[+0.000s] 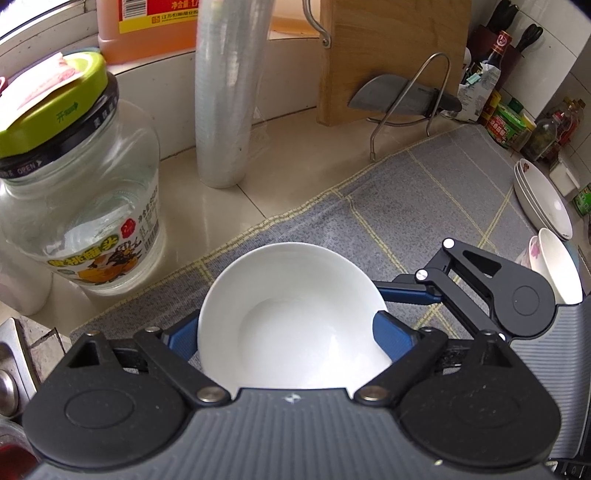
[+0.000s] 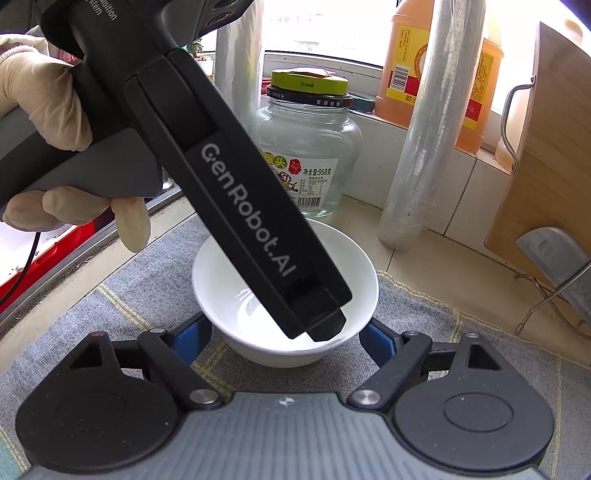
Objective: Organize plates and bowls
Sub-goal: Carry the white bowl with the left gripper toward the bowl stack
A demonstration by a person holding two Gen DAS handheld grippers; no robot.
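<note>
A plain white bowl [image 1: 295,321] sits upright on the grey checked mat [image 1: 424,192], close in front of my left gripper [image 1: 291,332]. The blue fingers [image 1: 391,338] stand wide on either side of the bowl, one inside the rim on the right. In the right wrist view the same bowl [image 2: 221,280] sits between my right gripper's [image 2: 286,332] spread blue fingers [image 2: 380,341], with the left gripper's black body [image 2: 236,192] reaching down into it. The right gripper [image 1: 402,290] also shows at the bowl's right. Stacked white plates [image 1: 543,199] and a flowered bowl [image 1: 554,269] sit far right.
A glass jar with green lid [image 1: 74,184] stands left of the bowl. A roll of cling film [image 1: 225,92], an orange oil jug [image 1: 147,26], a wooden cutting board [image 1: 391,55] and a cleaver on a wire rack [image 1: 402,96] line the back. Sauce bottles [image 1: 517,122] crowd the far right.
</note>
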